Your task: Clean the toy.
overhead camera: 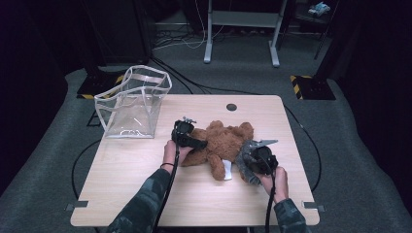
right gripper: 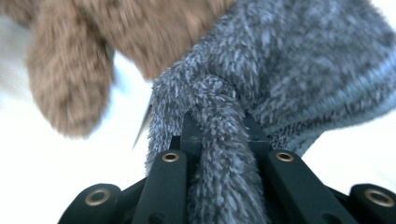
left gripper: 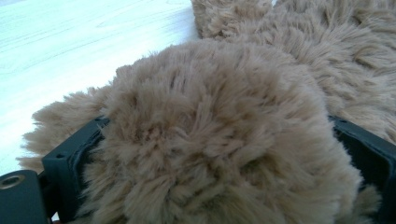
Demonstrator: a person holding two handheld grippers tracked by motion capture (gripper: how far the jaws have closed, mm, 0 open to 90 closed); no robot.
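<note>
A brown teddy bear (overhead camera: 221, 143) lies on the wooden table (overhead camera: 145, 194), with a white tag (overhead camera: 227, 170) by one leg. At the bear's left side my left gripper (overhead camera: 188, 139) is shut on one furry limb (left gripper: 210, 130), which bulges between its two black jaws. A grey fuzzy sock (overhead camera: 244, 162) sits at the bear's right side. My right gripper (overhead camera: 256, 160) is shut on a bunched fold of that grey sock (right gripper: 299, 70). A brown limb (right gripper: 70, 79) hangs beside the sock in the right gripper view.
A clear plastic bag (overhead camera: 133, 99) with white trim stands open at the table's back left corner. A dark round hole (overhead camera: 231, 107) sits near the far edge. Cables trail from both grippers toward the front edge.
</note>
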